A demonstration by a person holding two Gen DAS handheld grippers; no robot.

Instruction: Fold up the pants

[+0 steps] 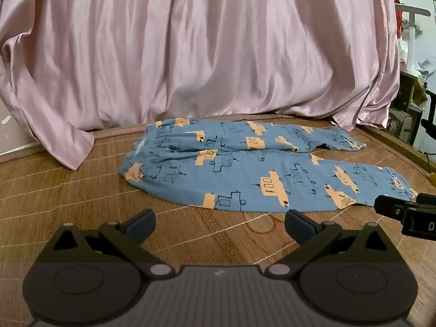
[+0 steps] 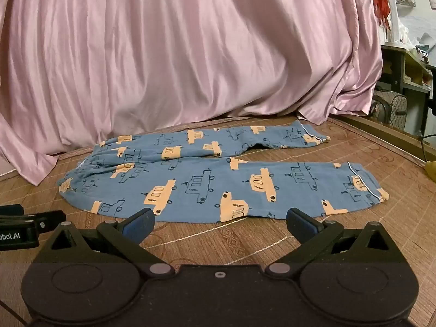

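Blue pants (image 1: 245,163) printed with orange cars lie flat on a woven bamboo mat (image 1: 68,196), waistband to the left, both legs spread out to the right. In the right wrist view the same pants (image 2: 218,179) fill the middle, with white-piped cuffs at the right. My left gripper (image 1: 219,222) hovers open just short of the near leg's edge, nothing between its fingers. My right gripper (image 2: 219,220) is open too, close to the near leg's hem edge and apart from it. Each gripper shows at the edge of the other's view.
A pink satin sheet (image 1: 190,49) hangs down behind the pants and bunches on the mat at the left. Shelves and clutter (image 2: 403,81) stand past the mat's wooden right edge. A yellow object (image 2: 432,170) lies at the far right.
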